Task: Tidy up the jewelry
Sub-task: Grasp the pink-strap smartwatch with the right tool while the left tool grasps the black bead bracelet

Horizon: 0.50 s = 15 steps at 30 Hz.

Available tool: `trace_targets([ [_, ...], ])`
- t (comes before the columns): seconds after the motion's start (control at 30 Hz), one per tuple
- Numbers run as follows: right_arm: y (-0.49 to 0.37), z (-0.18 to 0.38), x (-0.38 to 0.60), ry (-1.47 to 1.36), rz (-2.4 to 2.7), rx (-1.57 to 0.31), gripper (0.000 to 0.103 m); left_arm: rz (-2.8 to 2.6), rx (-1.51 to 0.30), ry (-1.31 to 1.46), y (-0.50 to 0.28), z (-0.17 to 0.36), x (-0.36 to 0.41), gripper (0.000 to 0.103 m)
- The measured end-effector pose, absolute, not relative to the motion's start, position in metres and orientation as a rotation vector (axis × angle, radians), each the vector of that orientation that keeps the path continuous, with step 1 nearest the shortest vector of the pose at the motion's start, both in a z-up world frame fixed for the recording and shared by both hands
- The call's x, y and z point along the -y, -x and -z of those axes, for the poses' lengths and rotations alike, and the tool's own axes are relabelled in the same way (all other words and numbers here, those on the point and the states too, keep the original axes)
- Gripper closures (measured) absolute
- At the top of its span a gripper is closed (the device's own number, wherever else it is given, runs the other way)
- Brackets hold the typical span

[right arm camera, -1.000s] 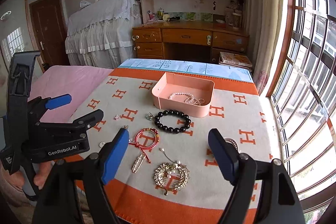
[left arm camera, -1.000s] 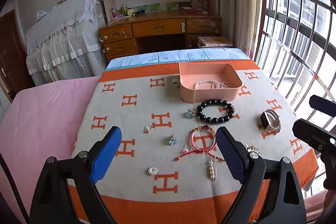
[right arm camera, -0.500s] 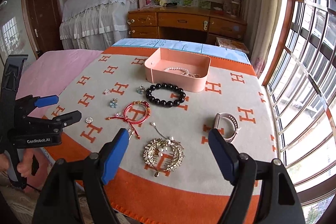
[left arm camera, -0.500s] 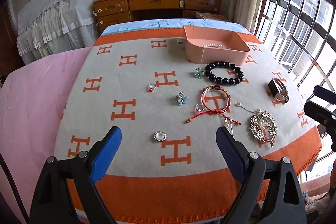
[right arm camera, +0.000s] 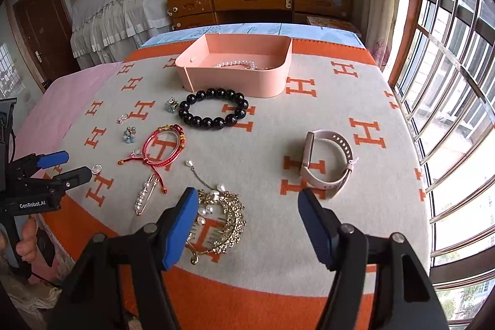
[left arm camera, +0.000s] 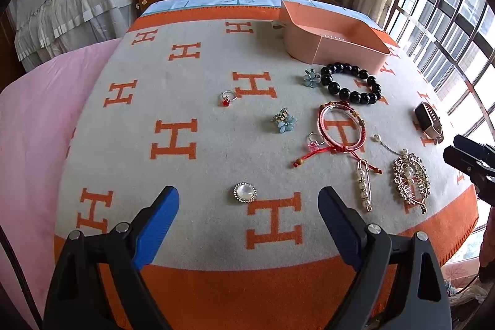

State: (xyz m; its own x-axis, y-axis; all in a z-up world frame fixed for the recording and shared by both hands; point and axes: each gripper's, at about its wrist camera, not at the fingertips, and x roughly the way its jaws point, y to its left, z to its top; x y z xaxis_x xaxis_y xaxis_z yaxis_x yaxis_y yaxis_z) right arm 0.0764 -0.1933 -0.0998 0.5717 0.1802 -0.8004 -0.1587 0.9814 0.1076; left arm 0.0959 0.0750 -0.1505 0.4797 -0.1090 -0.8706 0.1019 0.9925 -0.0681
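Observation:
Jewelry lies spread on an orange and cream blanket. A pink box [right arm camera: 266, 82] at the back holds a pearl string [right arm camera: 238, 64]. In front of it lie a black bead bracelet [right arm camera: 213, 111], a red cord bracelet [right arm camera: 164, 148], a pearl safety pin [right arm camera: 145, 197], a gold hair comb [right arm camera: 221, 220] and a pink watch [right arm camera: 328, 163]. My left gripper [left arm camera: 249, 209] hangs open just short of a round pearl brooch [left arm camera: 245, 192]. My right gripper [right arm camera: 247, 214] is open with its jaws closing; its left finger stands over the gold comb, and nothing is pressed between the pads.
Small flower clips [left arm camera: 284, 121] and rings [left arm camera: 228, 98] lie mid-blanket. A pink sheet [left arm camera: 34, 126] covers the bed to the left. A wooden desk [right arm camera: 260, 2] stands behind, and a barred window [right arm camera: 448, 82] runs along the right. A hand [right arm camera: 26, 240] holds the left gripper.
Both grippers have dropped closer to the blanket and tilted downward, so the jewelry looks larger. The right gripper's jaws have narrowed; the left jaws keep the same width.

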Motion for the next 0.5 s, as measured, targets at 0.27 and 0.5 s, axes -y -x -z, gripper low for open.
trace_targets([
  [0.27, -0.085, 0.115, 0.195, -0.002, -0.258, -0.993, 0.046, 0.198, -1.068, -0.005, -0.098, 0.153, -0.062, 0.013],
  [0.5, -0.085, 0.120, 0.212, -0.040, -0.242, -1.000, 0.048, 0.242, -1.051, -0.086, -0.097, 0.150, -0.034, 0.013],
])
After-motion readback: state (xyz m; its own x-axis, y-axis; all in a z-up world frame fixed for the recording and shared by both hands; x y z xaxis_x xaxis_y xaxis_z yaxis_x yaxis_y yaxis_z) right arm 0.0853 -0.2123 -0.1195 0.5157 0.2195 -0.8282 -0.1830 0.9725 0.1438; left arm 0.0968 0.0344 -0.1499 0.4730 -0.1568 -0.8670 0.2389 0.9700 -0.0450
